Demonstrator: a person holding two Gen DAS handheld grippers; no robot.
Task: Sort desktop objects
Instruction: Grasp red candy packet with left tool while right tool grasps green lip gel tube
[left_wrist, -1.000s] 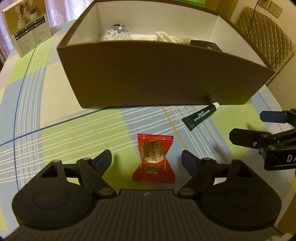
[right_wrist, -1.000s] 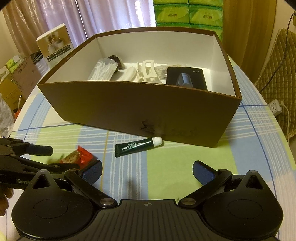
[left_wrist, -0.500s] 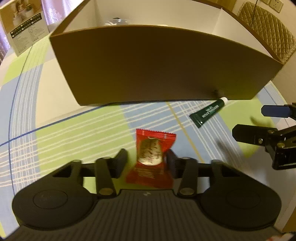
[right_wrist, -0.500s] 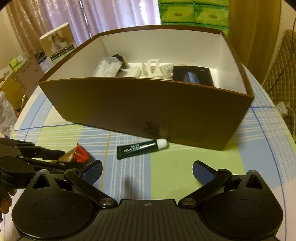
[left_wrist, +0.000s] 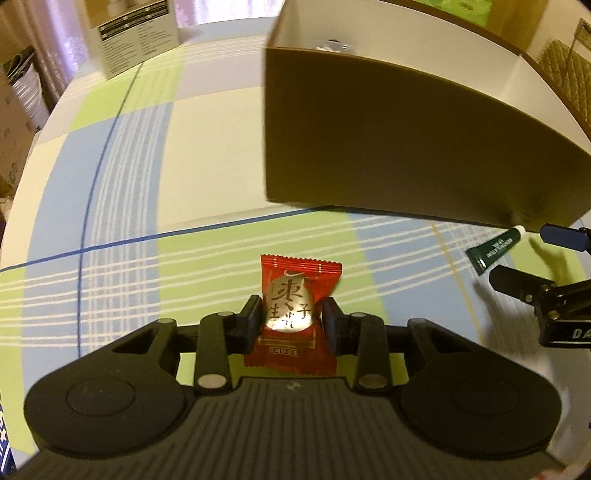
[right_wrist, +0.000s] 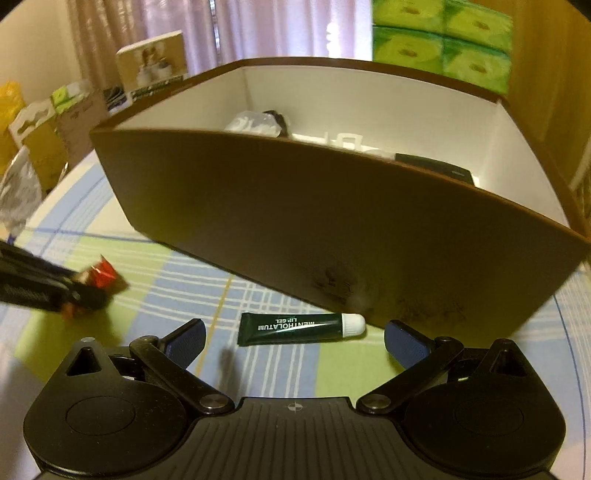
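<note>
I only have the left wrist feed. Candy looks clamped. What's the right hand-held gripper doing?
Observer: The right hand-held gripper is open, fingers either side of the lip gel tube, not touching it.
Operator: Is the tube clear of the box?
Observer: Its white cap lies right by the box front wall; contact unclear.
Operator: Anything in the box already?
Observer: Yes: a clear bag, a white plastic piece and a black case.
Operator: Is the candy lifted?
Observer: The candy is in the left hand-held gripper; blurred here, so height unclear.
</note>
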